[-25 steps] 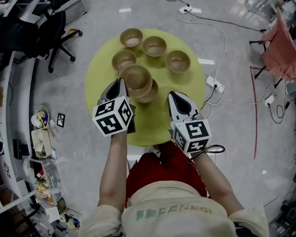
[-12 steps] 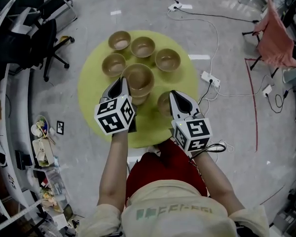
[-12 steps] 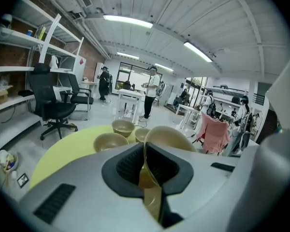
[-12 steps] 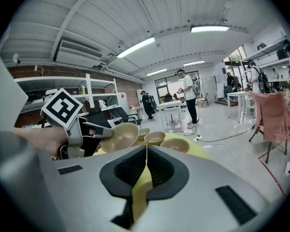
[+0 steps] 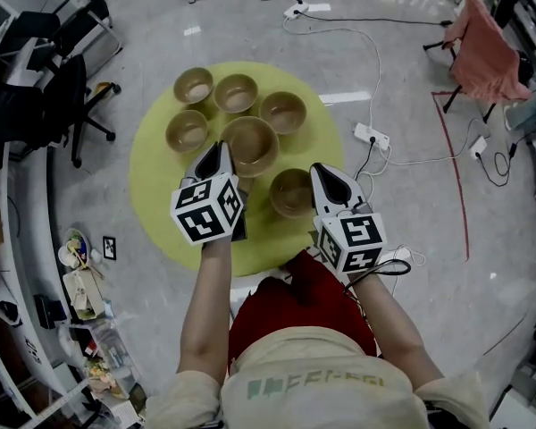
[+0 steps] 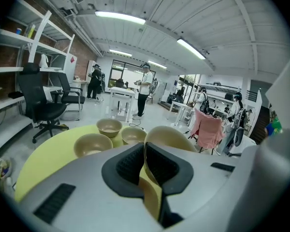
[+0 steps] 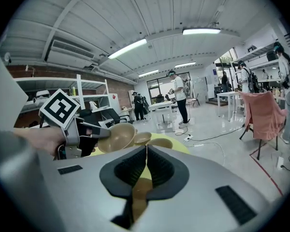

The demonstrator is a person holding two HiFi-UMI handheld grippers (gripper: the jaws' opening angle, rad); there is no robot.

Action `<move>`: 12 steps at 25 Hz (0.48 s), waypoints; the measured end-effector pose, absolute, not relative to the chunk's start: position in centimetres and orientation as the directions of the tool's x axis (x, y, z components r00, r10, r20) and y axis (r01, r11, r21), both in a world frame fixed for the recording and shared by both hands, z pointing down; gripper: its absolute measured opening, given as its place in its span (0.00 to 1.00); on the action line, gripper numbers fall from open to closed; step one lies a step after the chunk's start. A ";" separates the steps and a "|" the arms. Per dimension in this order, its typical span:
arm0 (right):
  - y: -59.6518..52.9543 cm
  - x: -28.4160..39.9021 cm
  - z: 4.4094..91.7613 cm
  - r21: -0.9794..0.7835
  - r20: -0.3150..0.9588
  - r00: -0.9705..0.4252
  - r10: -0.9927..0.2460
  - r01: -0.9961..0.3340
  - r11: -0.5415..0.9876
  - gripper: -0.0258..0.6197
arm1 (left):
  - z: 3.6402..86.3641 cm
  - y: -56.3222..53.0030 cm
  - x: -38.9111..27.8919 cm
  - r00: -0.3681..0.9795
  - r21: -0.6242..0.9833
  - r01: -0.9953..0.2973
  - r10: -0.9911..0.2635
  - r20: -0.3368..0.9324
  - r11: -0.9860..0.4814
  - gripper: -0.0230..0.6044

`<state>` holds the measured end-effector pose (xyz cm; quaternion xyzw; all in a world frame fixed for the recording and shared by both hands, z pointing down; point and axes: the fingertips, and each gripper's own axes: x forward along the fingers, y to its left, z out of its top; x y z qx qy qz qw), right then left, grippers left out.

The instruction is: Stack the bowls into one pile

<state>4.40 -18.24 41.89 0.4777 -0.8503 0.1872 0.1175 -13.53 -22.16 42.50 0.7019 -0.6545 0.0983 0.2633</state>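
Observation:
Several tan bowls sit on the round yellow table point(image 5: 152, 204): three at the back point(image 5: 194, 85) point(image 5: 236, 93) point(image 5: 282, 112) and one at the left point(image 5: 187, 130). My left gripper point(image 5: 220, 147) is shut on the near rim of a larger-looking bowl point(image 5: 249, 146), held above the table and tilted. In the left gripper view that rim point(image 6: 146, 151) is pinched between the pads. My right gripper point(image 5: 320, 170) is shut on the right rim of another bowl point(image 5: 292, 192), low over the table. The right gripper view shows the left gripper's cube point(image 7: 60, 110) and its bowl point(image 7: 117, 137).
A black office chair point(image 5: 76, 105) stands left of the table. A power strip with cables point(image 5: 372, 136) lies on the floor at the right, and a pink cloth hangs over a chair point(image 5: 482, 43). Clutter lines the left wall point(image 5: 76, 257). People stand far off point(image 6: 144, 88).
The bowl in my right gripper has slid out to the right from beneath the left gripper's bowl; the two now sit apart. The left bowl stays held.

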 end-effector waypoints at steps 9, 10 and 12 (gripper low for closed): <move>-20.0 6.5 42.4 -0.216 0.385 -0.492 -0.781 -0.871 0.442 0.10 | 43.1 -24.4 -11.1 0.158 0.241 -0.970 -0.853 0.498 -0.039 0.09; -20.2 6.6 42.5 -0.215 0.382 -0.494 -0.781 -0.870 0.444 0.10 | 43.2 -24.6 -10.9 0.160 0.241 -0.970 -0.851 0.500 -0.040 0.09; -20.5 6.9 42.9 -0.217 0.386 -0.492 -0.780 -0.871 0.442 0.10 | 43.5 -25.0 -10.5 0.164 0.242 -0.969 -0.849 0.503 -0.044 0.09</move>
